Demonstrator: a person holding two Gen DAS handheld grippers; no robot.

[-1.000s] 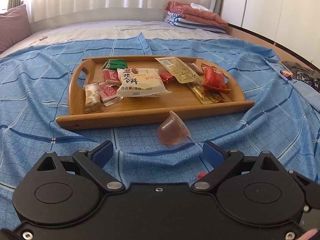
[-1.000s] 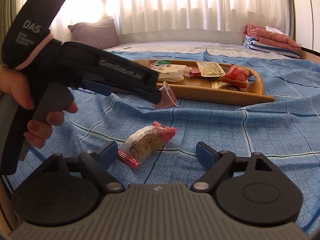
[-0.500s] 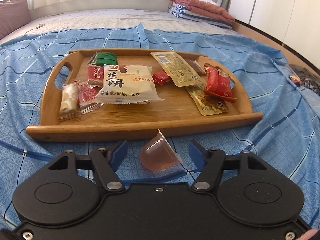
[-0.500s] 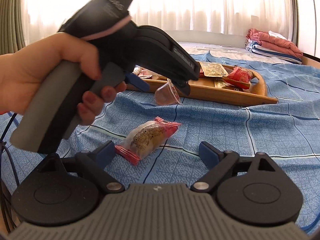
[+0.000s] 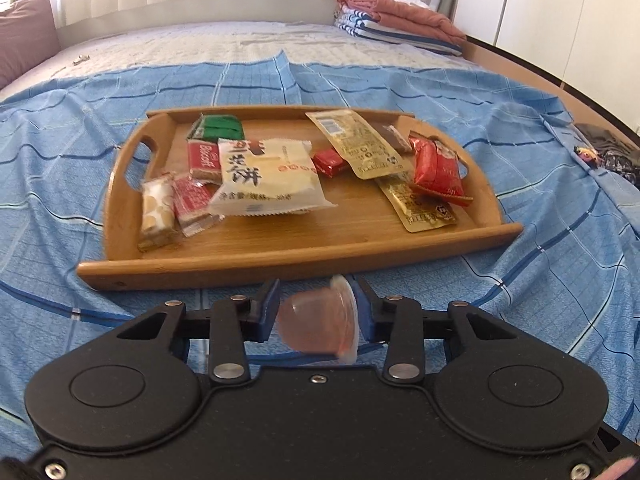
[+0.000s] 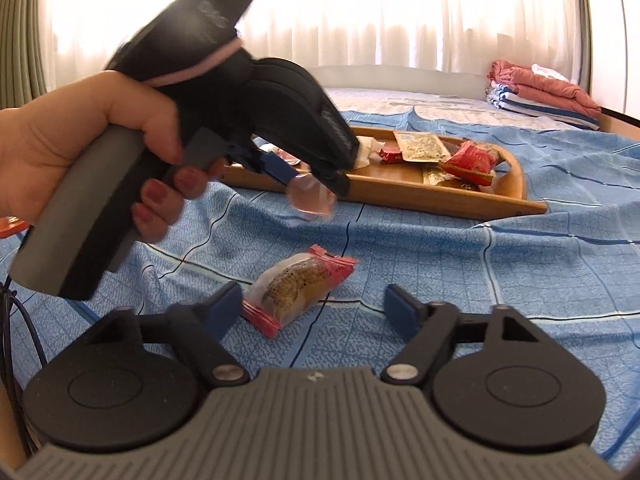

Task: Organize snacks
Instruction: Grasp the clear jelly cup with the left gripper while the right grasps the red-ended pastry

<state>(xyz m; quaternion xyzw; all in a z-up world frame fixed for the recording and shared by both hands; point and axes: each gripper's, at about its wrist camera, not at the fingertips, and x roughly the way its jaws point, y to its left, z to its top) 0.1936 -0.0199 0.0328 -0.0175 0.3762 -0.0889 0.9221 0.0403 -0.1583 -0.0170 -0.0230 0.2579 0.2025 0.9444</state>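
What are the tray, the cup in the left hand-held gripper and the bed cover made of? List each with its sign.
Tray: looks like bamboo or wood, smooth satin finish; fine parallel grain lines show.
Jelly cup: seemingly thin clear plastic with a film lid; pinkish contents show through. It sits clamped in the left hand-held gripper.
Bed cover: woven fabric, matte; it wrinkles and folds.

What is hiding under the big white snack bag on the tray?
The white bag overlaps a Biscoff pack and a red-white packet on the tray. Anything fully beneath it is covered.

A home bedroom: bed [image 5: 280, 52], pillow [image 5: 24, 36], curtains [image 6: 400, 12], folded blankets [image 5: 400, 16].
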